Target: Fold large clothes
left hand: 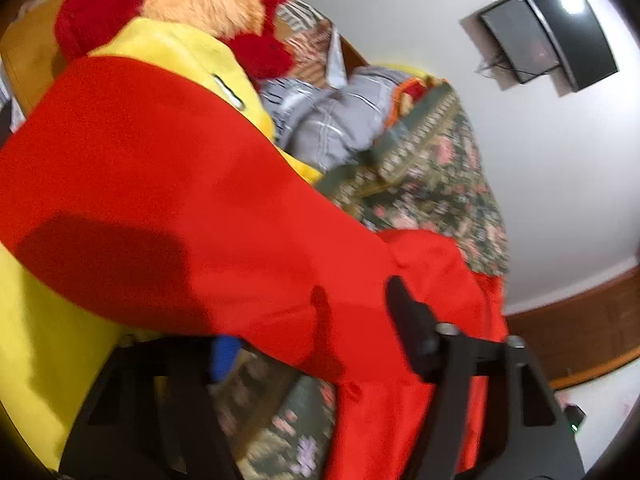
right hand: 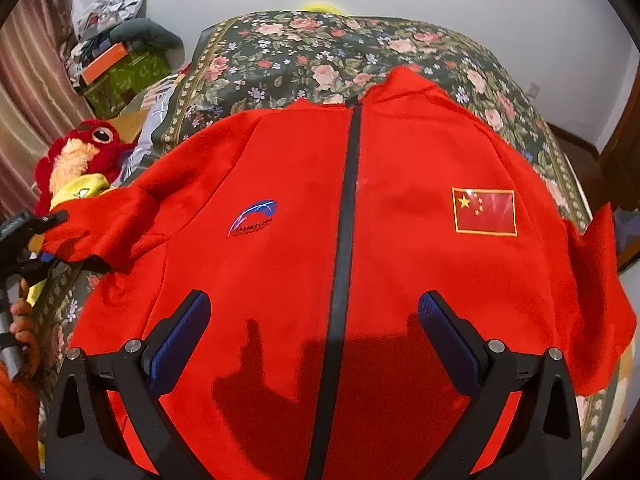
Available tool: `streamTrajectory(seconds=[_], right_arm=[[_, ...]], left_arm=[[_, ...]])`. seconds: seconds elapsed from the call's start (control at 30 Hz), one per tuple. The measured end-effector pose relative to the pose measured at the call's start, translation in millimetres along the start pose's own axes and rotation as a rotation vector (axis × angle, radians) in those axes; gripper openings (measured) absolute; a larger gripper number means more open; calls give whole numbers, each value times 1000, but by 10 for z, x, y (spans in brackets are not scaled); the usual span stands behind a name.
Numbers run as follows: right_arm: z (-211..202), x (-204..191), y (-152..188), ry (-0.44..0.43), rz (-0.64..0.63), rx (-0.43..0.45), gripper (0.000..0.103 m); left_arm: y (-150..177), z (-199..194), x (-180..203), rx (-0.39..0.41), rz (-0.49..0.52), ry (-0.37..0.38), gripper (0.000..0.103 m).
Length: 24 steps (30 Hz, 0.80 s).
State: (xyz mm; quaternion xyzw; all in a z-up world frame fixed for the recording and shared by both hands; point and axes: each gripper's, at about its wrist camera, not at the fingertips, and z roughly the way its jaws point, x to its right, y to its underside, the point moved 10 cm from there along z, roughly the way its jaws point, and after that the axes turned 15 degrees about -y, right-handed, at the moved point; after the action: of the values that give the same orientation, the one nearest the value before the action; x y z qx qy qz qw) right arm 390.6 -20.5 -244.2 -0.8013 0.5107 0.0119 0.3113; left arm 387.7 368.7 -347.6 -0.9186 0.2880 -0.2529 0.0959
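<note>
A large red jacket [right hand: 400, 160] lies front up on the floral bedspread [right hand: 304, 48], its black zipper [right hand: 348, 184] running down the middle, with a flag patch on the right and a logo on the left. My right gripper [right hand: 316, 300] hovers open over the jacket's lower front, with nothing between its blue pads [right hand: 180, 340]. At the left edge, my left gripper [right hand: 44, 242] is at the cuff of the red sleeve [right hand: 104, 224]. In the left wrist view the sleeve [left hand: 200, 200] runs between the left gripper's [left hand: 310, 316] fingers, draped over one; I see no squeeze on it.
A red plush toy [right hand: 80, 148] and yellow fabric [left hand: 180, 52] lie left of the jacket, beside grey clothing [left hand: 332, 120]. Clutter sits on a green box [right hand: 120, 76] by the curtain. A person's hand [right hand: 22, 320] holds the left gripper's handle. The bed edge drops off at right.
</note>
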Motion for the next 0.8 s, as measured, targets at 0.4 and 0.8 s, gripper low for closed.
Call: streamTrajectory(seconds=[0.4, 0.8], right_arm=[[-310, 442, 78, 54, 45, 21, 103], [-546, 565, 217, 36, 23, 31, 103]], left_arm=[[-614, -835, 202, 360, 259, -296, 4], [-98, -1390, 1909, 547, 590, -180, 4]])
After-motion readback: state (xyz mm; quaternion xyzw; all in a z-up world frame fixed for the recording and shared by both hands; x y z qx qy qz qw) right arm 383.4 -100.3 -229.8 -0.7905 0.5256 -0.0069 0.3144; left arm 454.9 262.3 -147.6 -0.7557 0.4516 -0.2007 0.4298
